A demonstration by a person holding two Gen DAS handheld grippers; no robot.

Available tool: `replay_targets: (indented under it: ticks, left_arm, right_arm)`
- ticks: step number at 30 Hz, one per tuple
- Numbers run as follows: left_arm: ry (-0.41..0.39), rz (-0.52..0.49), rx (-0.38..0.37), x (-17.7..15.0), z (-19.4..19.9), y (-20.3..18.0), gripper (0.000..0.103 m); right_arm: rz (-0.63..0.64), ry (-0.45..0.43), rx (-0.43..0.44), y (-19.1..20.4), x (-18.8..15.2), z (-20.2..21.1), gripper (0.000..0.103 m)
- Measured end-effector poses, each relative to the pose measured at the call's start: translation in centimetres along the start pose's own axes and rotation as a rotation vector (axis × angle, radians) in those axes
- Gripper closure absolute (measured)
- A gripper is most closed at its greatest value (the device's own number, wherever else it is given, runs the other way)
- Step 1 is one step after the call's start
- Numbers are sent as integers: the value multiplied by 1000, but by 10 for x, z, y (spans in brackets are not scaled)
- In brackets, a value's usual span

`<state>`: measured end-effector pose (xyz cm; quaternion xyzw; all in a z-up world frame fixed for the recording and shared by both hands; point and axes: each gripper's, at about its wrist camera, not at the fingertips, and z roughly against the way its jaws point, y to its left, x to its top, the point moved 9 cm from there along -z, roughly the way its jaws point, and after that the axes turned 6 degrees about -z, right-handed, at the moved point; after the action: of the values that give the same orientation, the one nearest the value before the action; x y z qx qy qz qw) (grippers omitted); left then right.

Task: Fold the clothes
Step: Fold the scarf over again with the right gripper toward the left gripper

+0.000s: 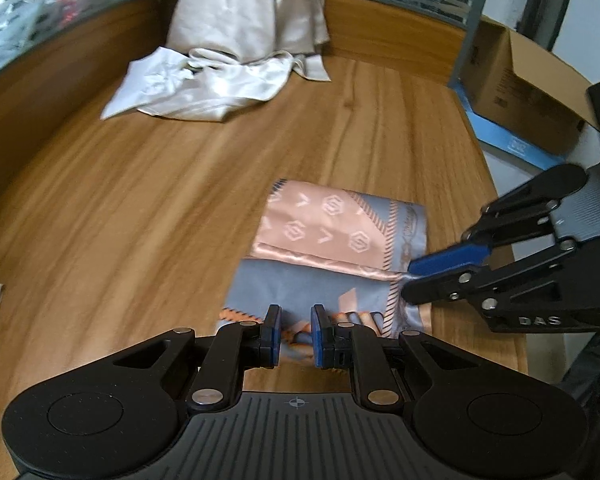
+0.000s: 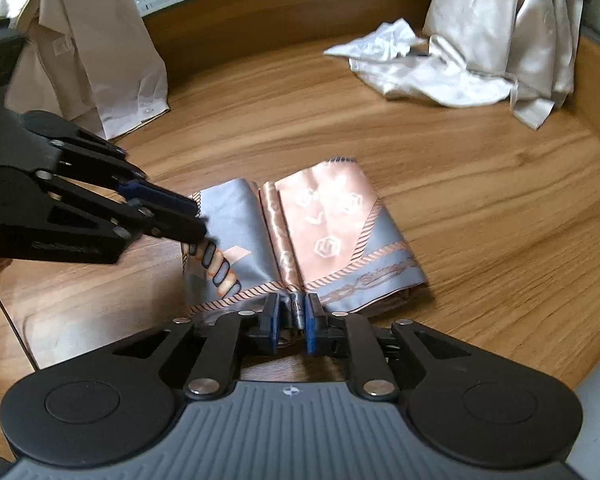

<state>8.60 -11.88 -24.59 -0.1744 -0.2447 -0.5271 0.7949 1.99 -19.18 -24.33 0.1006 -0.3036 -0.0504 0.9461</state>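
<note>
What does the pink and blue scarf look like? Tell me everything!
The scarf is shiny, silky-looking cloth, peach-pink with white hexagon marks, grey-blue areas and striped, chain-patterned borders. It lies folded into a small, nearly flat rectangle on the wooden table, one flap turned over. The right hand-held gripper has its near edge between its pads; the left hand-held gripper is at its other side.

A satin scarf in peach and grey-blue [image 1: 332,248] [image 2: 300,232], printed with white hexagon marks and rope-striped borders, lay folded into a small rectangle on the wood-grain tabletop [image 1: 140,208] [image 2: 480,208]. One peach panel was turned back over the grey-blue layer, its glossy folded edge running across the middle.
</note>
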Motion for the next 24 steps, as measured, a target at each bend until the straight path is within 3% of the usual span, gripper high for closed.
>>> replay_targets:
  ticks: [5,9,17,24]
  left_arm:
    - [11,5,-18,0,-11,-4,85]
    - [20,26,-26,-2,-18,-3,85]
    - [-40,174,-14,4,6,19,83]
    - [-35,283,35,-8,23,43,75]
  right_arm:
    - [78,-62,-1,15,7,17,78]
    - [129,-34,18,27,3,10,78]
    - [236,-5,88,61,-6,7,78]
    - [389,17,34,83,-18,-13,77]
